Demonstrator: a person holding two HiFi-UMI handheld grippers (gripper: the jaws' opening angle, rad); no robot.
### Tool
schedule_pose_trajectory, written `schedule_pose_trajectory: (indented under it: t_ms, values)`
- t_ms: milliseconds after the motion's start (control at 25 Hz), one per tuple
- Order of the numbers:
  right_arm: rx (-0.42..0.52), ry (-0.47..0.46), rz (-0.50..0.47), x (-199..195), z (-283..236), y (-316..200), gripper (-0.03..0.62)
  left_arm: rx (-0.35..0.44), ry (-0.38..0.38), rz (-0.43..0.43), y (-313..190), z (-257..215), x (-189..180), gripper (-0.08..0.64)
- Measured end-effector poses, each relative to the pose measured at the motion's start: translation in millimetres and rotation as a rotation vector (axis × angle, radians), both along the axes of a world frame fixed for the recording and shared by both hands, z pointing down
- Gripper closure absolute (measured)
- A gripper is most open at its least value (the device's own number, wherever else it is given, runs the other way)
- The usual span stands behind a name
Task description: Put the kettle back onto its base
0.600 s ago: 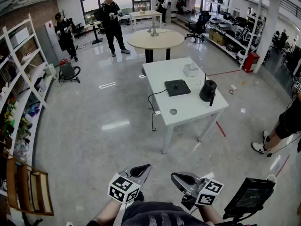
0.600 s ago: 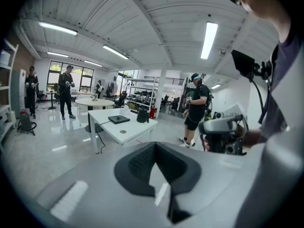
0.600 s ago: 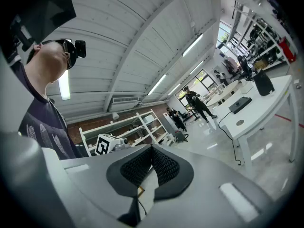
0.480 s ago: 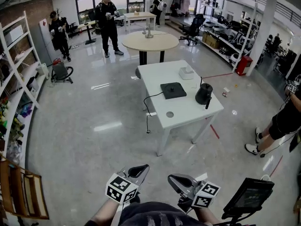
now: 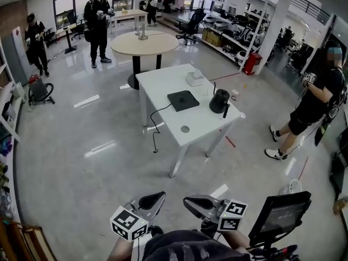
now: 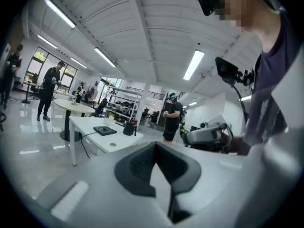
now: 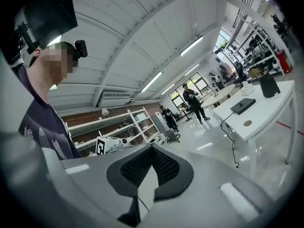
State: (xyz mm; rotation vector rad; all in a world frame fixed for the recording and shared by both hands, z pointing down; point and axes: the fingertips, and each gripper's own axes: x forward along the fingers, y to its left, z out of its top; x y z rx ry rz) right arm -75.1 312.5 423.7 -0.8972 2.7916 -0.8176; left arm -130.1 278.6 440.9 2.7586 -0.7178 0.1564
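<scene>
We face the far surface (image 5: 201, 125), the kettle (image 5: 219, 101) standing near its base (image 5: 182, 100).
The left gripper (image 5: 150, 200) and right gripper (image 5: 198, 204) have their fingers closed, empty; we should approach, then open for the handle (image 5: 224, 111).

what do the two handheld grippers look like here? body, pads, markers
They are a matched pair. The left gripper and right gripper have smooth, pale grey moulded bodies that taper to two jaws. The jaws are lined with black pads that have a fine dotted texture. Each gripper carries a white cube printed with black square markers: the left cube and the right cube.
</scene>
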Motion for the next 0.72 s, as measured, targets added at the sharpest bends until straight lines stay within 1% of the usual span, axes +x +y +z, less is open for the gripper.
schedule_pose_trajectory:
  t_ms: [160,280,360,440,520,720]
  values:
    - [-0.009,0.027,0.018,-25,0,-8,0.591,-0.023,0.039,0.011,-7,5,-23,0.561]
    - [-0.004,0.049,0.003,-39,-1,-15,0.591,0.003,0.016,-0.002,-17,6,-37,0.561]
    - [0.002,0.083,-0.01,-46,1,-17,0.591,0.021,0.015,-0.013,-21,5,-43,0.561]
    - [0.014,0.116,-0.013,-50,3,-19,0.591,0.025,0.038,-0.021,-23,3,-47,0.561]
    - [0.02,0.128,-0.004,-52,2,-21,0.591,0.032,0.05,-0.038,-26,0,-51,0.563]
    - [0.049,0.161,0.014,-52,6,-27,0.591,0.066,0.026,-0.082,-30,-9,-60,0.574]
